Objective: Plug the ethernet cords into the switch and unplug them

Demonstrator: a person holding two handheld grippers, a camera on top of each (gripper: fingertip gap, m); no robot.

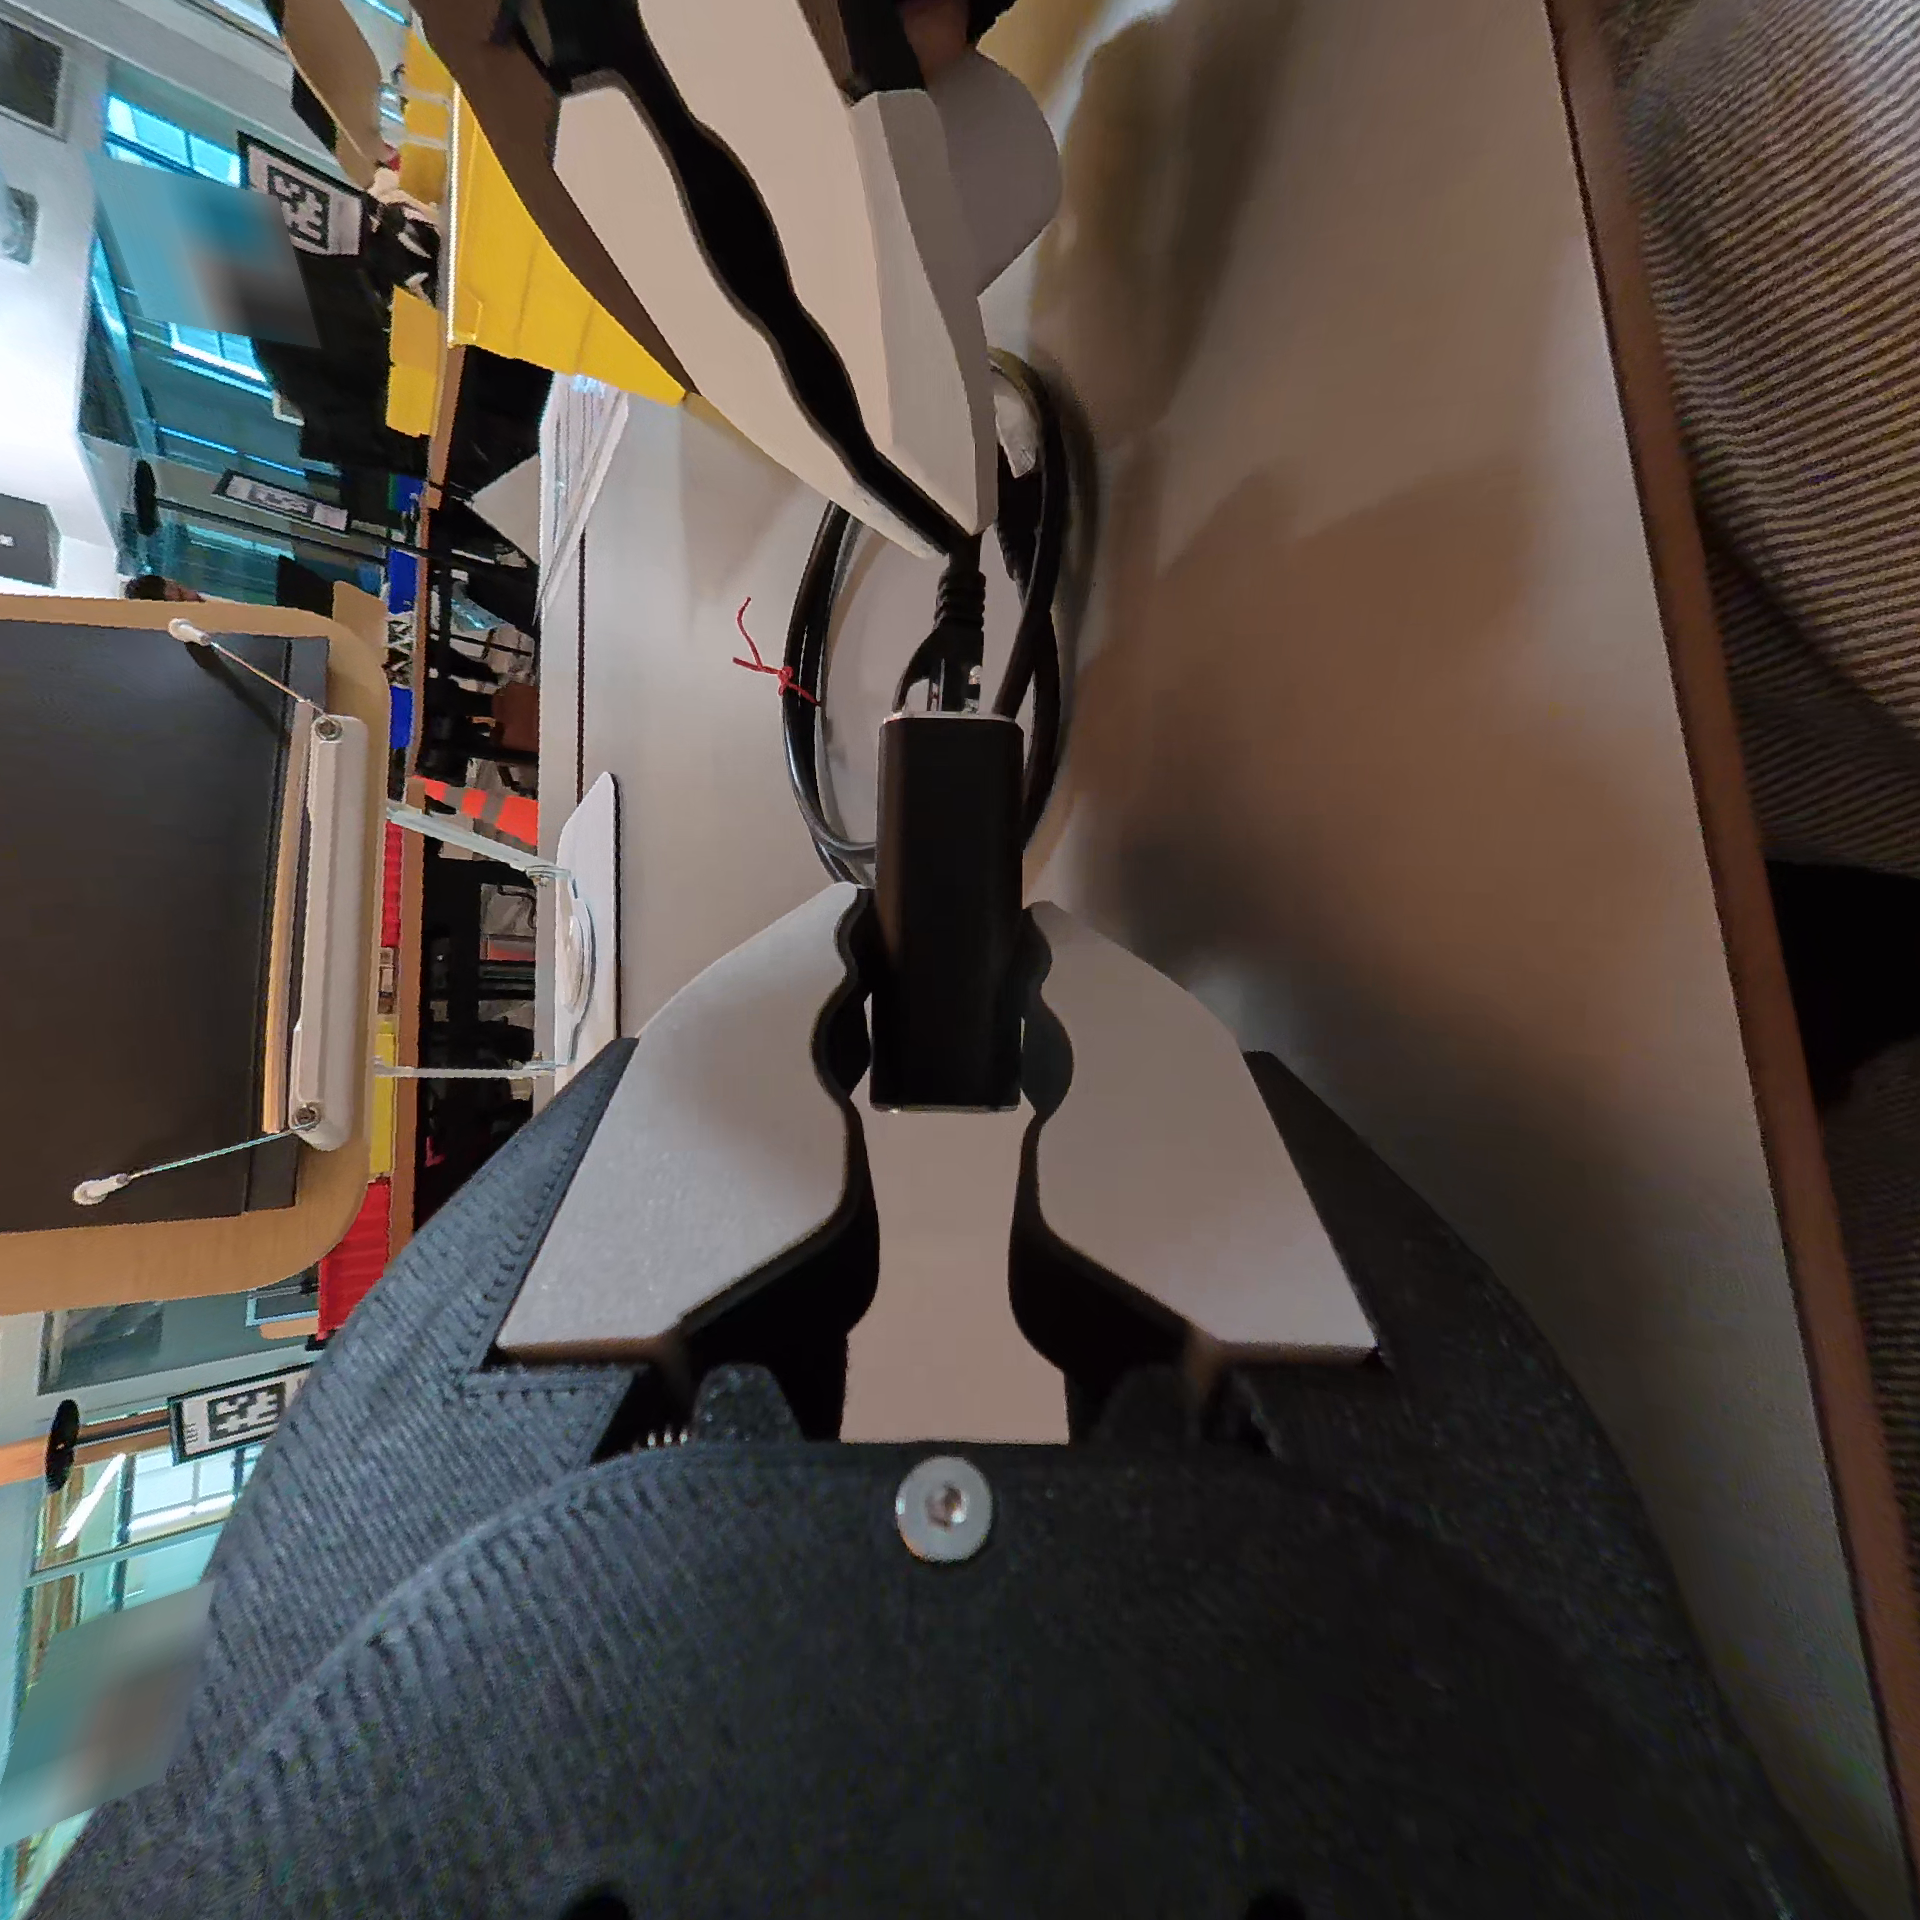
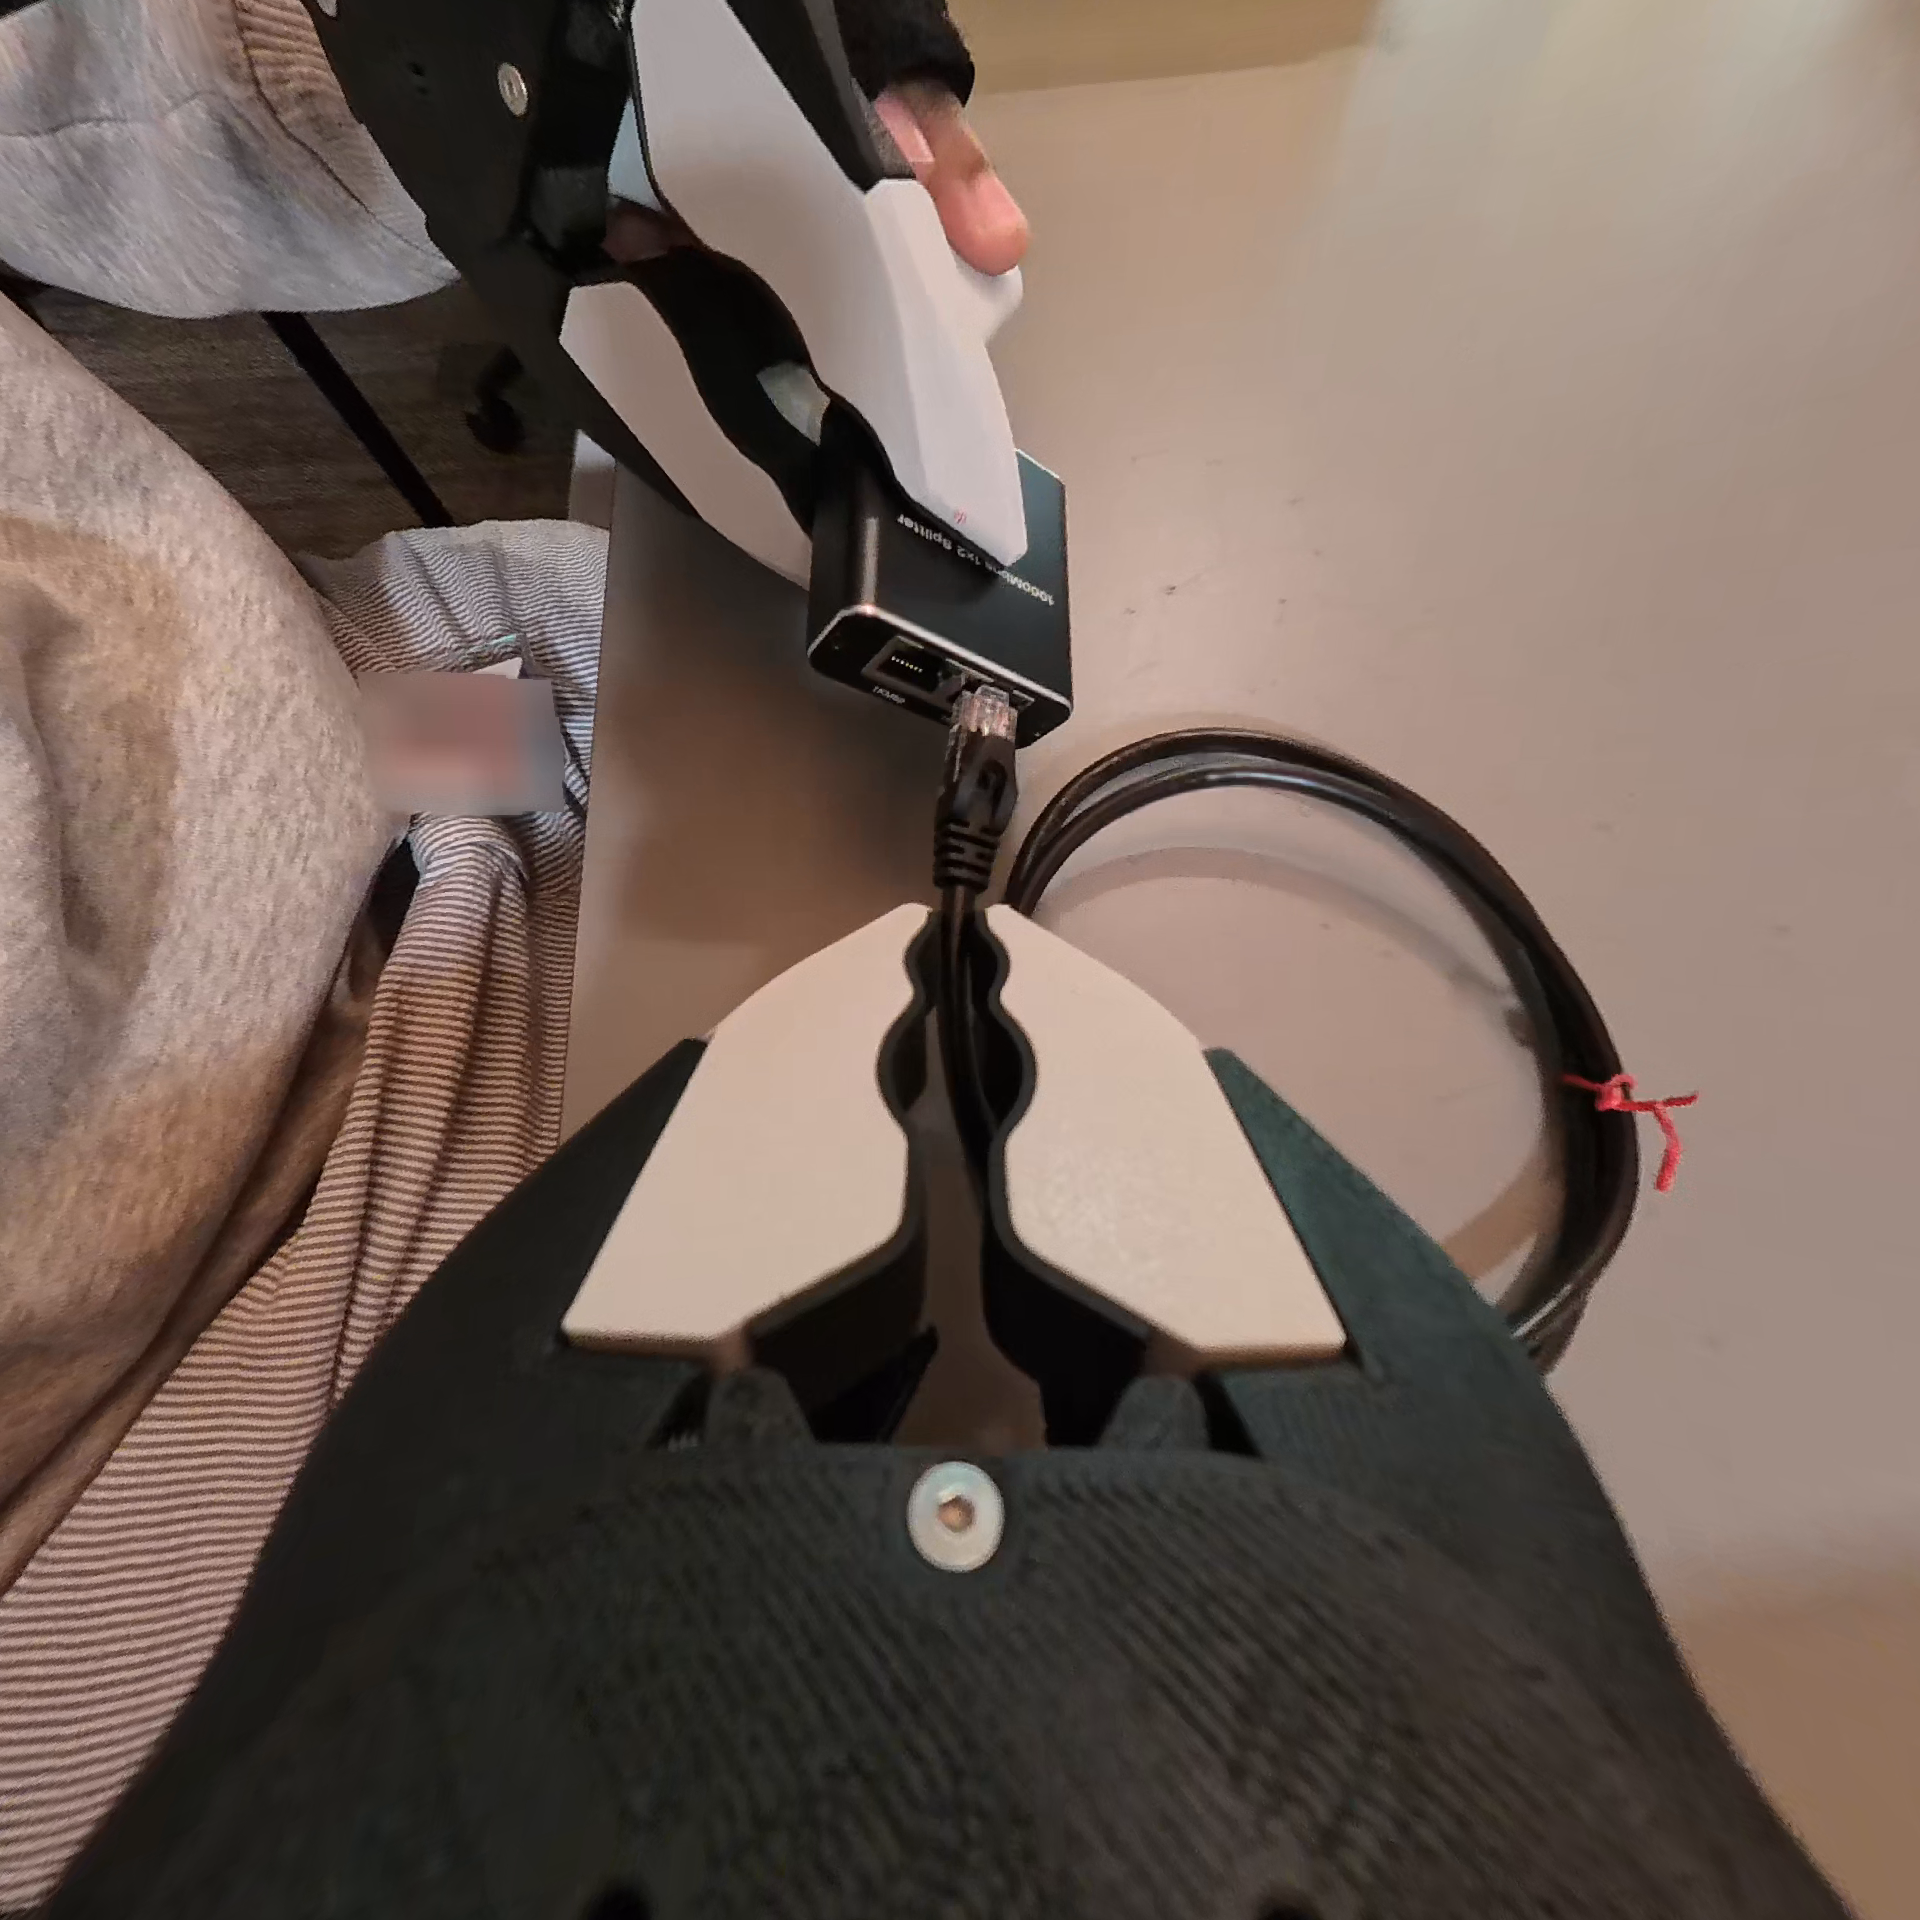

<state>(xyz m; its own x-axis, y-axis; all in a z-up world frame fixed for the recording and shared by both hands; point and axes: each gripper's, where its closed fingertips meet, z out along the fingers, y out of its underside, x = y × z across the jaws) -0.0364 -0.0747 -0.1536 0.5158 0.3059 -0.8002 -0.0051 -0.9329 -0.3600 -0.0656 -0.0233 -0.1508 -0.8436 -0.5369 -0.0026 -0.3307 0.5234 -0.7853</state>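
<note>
My left gripper is shut on the small black switch box and holds it above the white table; it also shows in the right wrist view. My right gripper is shut on a black ethernet cord just behind its boot. The cord's clear plug sits at the mouth of the right-hand port of the switch; how deep it is in, I cannot tell. The left-hand port is empty. The rest of the cord lies coiled on the table, bound with a red tie.
The white table has a wooden edge close to a person in grey and striped clothing. A monitor and a mouse pad stand at the table's far side.
</note>
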